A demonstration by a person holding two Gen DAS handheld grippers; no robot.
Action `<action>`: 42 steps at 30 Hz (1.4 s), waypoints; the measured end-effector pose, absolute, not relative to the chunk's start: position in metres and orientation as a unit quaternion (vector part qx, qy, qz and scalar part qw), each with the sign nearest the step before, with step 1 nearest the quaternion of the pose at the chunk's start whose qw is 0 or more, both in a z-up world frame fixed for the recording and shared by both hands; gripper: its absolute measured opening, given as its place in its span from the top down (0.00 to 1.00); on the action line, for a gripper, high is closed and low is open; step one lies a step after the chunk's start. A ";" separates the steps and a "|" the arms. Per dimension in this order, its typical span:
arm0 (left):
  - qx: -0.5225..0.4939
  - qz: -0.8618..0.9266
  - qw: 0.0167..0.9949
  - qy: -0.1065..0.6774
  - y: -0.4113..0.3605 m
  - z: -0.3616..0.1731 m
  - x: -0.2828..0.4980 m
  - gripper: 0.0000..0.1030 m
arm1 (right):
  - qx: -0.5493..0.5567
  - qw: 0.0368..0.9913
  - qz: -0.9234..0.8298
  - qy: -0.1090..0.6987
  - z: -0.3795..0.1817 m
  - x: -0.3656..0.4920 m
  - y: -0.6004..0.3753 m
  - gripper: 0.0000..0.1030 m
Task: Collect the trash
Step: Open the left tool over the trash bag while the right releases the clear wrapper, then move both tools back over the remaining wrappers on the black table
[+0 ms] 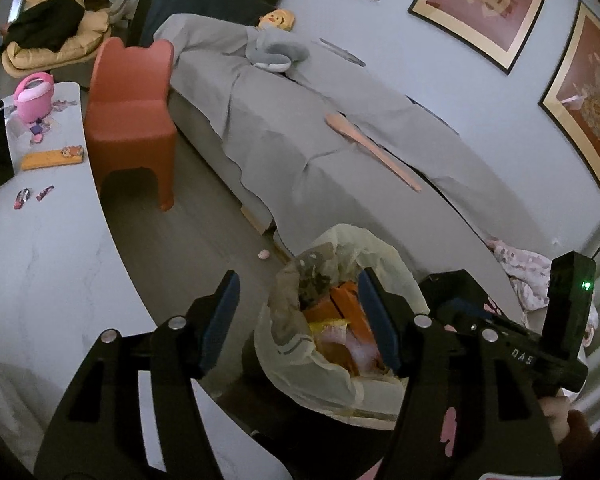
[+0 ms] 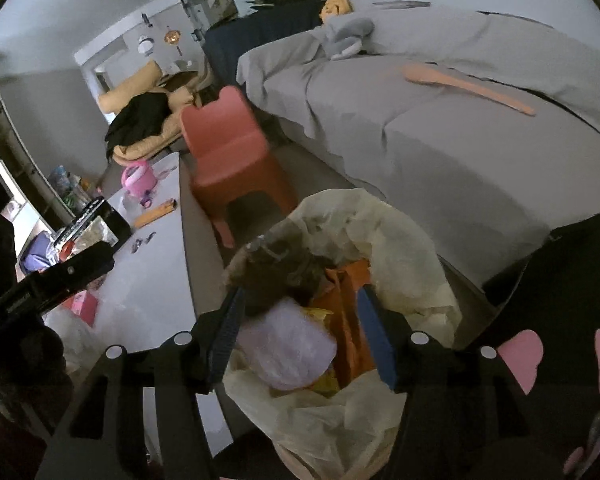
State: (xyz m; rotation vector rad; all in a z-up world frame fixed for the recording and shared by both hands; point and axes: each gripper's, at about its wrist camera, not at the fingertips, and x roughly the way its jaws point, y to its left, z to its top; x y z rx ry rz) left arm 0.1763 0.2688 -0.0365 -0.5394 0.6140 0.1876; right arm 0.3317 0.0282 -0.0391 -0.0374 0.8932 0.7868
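Now my right gripper [image 2: 300, 336] hangs spread above the trash bag [image 2: 400, 240], directly below it, so the pale wad [image 2: 288, 344] lies inside.

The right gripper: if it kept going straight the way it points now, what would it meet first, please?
Most likely the pale pink crumpled wrapper lying on top in the lined trash bin; the right gripper stands open right above it, though depth is hard to judge.
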 end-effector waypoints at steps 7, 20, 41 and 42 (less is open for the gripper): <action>-0.252 0.072 0.915 0.308 0.250 -0.035 0.182 0.43 | -0.021 0.846 0.335 0.414 -0.028 0.320 -0.013 0.46; -0.191 -0.047 0.913 0.357 0.143 -0.036 0.208 0.43 | -0.010 0.911 0.176 0.372 -0.003 0.244 -0.177 0.46; -0.109 -0.203 0.876 0.424 0.000 -0.048 0.216 0.42 | 0.121 0.872 0.123 0.457 -0.069 0.143 -0.285 0.46; -0.110 -0.202 0.876 0.424 0.002 -0.048 0.215 0.42 | 0.112 0.868 0.128 0.466 -0.077 0.144 -0.275 0.46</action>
